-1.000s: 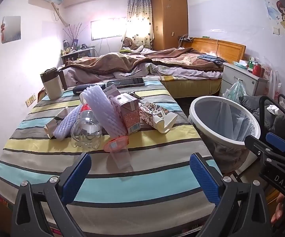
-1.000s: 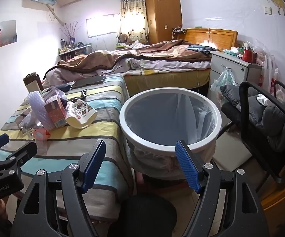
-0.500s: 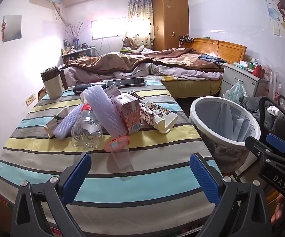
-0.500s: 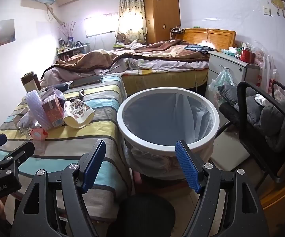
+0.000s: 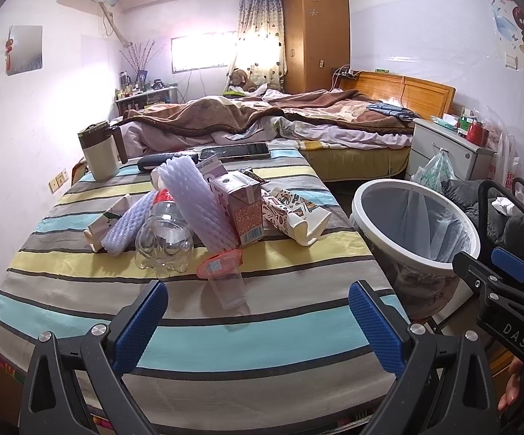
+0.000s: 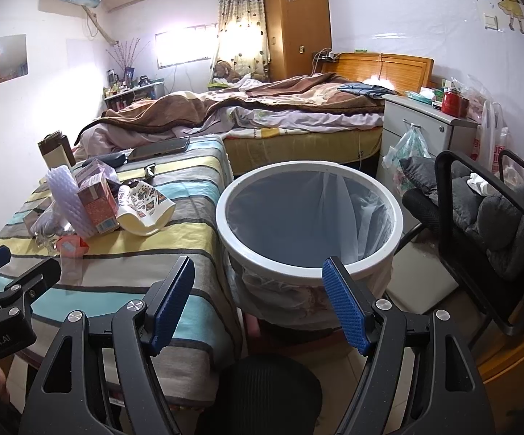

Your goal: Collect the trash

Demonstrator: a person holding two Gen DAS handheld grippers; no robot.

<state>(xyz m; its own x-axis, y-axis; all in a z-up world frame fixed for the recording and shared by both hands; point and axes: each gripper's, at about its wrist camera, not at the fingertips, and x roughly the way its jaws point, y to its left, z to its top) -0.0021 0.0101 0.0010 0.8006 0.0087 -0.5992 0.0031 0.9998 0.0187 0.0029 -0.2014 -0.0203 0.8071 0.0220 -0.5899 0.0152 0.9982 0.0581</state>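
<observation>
Both tongs gape wide and hold nothing — the left tongs (image 5: 258, 311) face the trash (image 5: 203, 214) heaped mid-desk (image 5: 225, 333), likely lining up a first pick. The right tongs (image 6: 258, 302) hover near the lined bin (image 6: 309, 217) just beside the desk — nothing visible inside it.

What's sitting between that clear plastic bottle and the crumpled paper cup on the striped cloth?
In the left wrist view, a white foam sleeve and a pink carton lie between the clear bottle and the crumpled paper cup.
</observation>
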